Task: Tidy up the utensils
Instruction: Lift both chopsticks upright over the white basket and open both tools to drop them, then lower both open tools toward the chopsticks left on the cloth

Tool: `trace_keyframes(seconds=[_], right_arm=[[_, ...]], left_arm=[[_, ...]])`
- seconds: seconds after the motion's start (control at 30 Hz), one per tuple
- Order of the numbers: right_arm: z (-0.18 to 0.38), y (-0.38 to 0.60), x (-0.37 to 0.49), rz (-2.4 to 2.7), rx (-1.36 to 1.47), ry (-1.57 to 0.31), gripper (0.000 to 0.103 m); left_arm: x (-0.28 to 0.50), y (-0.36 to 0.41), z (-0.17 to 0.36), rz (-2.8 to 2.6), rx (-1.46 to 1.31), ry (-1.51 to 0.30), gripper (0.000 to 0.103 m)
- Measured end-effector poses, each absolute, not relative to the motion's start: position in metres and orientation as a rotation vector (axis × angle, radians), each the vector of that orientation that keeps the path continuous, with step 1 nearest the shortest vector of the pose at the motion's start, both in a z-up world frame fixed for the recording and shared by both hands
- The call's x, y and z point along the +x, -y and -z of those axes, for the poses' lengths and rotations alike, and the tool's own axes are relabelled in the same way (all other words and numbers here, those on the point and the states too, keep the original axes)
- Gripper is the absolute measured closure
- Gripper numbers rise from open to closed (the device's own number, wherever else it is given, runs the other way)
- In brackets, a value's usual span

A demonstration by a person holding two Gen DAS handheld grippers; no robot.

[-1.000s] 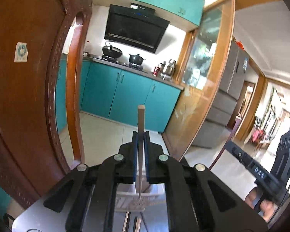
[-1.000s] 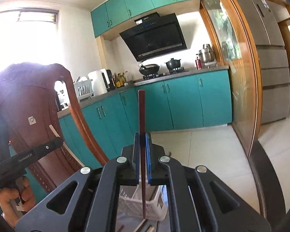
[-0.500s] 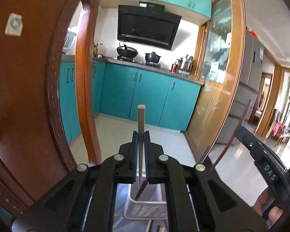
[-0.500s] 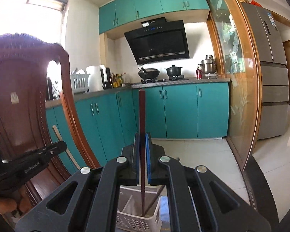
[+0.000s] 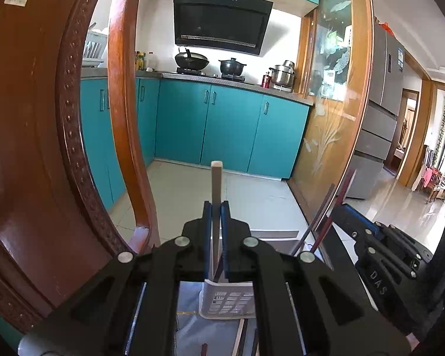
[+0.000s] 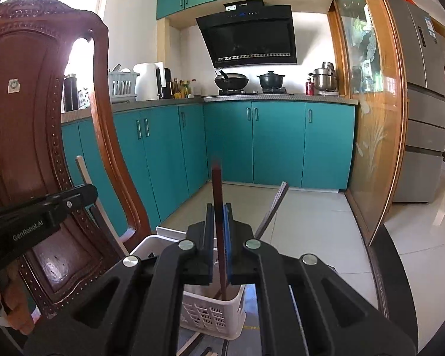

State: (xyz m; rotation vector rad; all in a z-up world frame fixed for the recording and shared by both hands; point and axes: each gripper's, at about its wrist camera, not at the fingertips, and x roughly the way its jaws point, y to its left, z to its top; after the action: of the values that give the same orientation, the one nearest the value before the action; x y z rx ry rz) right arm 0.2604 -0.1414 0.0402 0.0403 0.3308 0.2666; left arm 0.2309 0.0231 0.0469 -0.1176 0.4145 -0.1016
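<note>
- Two handheld grippers hover over a white slotted basket (image 6: pixel 213 311), each carrying one chopstick upright, in a kitchen with teal cabinets (image 6: pixel 277 142) and a carved wooden chair (image 6: pixel 29 136) close on the left.
- The left gripper (image 5: pixel 216 231) has its fingers (image 5: pixel 207 237) closed tight on a pale wooden chopstick (image 5: pixel 216 184); the stick's lower end drops toward the basket (image 5: pixel 228 302) rim, though whether it is already inside cannot be told.
- The right gripper (image 6: pixel 219 234) has its fingers (image 6: pixel 227 237) pinched on a dark red-brown chopstick (image 6: pixel 218 201), whose lower end appears to sit inside the basket's near compartment.
- A darker, patterned chopstick (image 6: pixel 271 207) leans out of the basket to the right, already stowed.
- More sticks (image 5: pixel 243 335) lie loose on the counter in front of the basket, so the sorting looks only partly done.
- The step in hand seems to be the drop: each stick is lined up over the basket, and the next move likely calls for easing the fingers apart, so the sticks slide down instead of tipping over the rim.
</note>
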Motion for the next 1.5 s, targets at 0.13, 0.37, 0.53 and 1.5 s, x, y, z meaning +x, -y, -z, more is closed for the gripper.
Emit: trace_keyframes(seconds=[0.13, 0.37, 0.53, 1.5], right_arm=[[-0.040, 0.143, 0.252, -0.257, 0.043, -0.324, 0.089], [-0.048, 0.152, 0.215, -0.250, 0.035, -0.259, 0.064], [-0.036, 0.167, 0.184, -0.281, 0.074, -0.272, 0.060], [0.142, 0.071, 0.229, -0.252, -0.139, -0.990, 0.060]], left_arm=[[0.226, -0.021, -0.046, 0.108, -0.107, -0.409, 0.096], [0.206, -0.018, -0.052, 0.142, -0.076, -0.380, 0.096], [0.178, -0.019, -0.051, 0.171, -0.062, -0.356, 0.096], [0.164, -0.037, 0.015, 0.160, -0.057, -0.587, 0.096]])
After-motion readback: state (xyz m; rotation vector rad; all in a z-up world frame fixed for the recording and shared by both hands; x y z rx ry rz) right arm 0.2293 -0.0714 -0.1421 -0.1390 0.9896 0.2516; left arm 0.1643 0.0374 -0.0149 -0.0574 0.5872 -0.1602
